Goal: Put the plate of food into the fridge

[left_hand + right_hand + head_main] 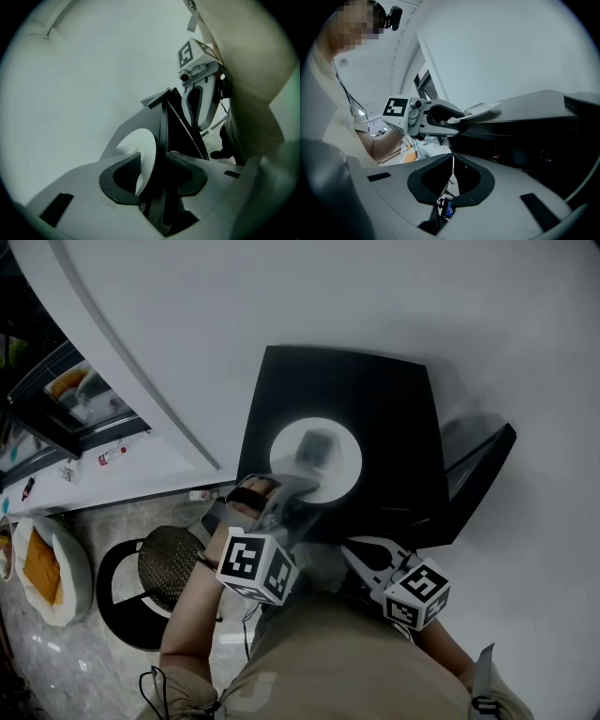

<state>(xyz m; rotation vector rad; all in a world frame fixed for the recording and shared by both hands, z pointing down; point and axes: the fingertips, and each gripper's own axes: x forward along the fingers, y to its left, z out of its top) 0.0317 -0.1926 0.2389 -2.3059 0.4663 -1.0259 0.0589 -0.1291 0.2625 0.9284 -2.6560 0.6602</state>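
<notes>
A white plate (284,454) with a dark piece of food (317,444) rests on the flat top of a black box-shaped appliance (394,409). My left gripper (298,486) is at the plate's near rim. In the left gripper view the plate (140,147) stands edge-on between the pads, and my left gripper (152,173) is shut on that rim. The right gripper view shows the left gripper (457,117) with one jaw over the plate (483,108) and one under it. My right gripper (353,551) hangs at the appliance's near edge, shut, with nothing between its jaws (452,176).
A black panel (480,467) juts from the appliance's right side. A round stool with a woven seat (169,563) stands on the floor at lower left, beside white bags with orange contents (42,568). A white wall lies behind, and a glass-fronted cabinet (80,399) is at far left.
</notes>
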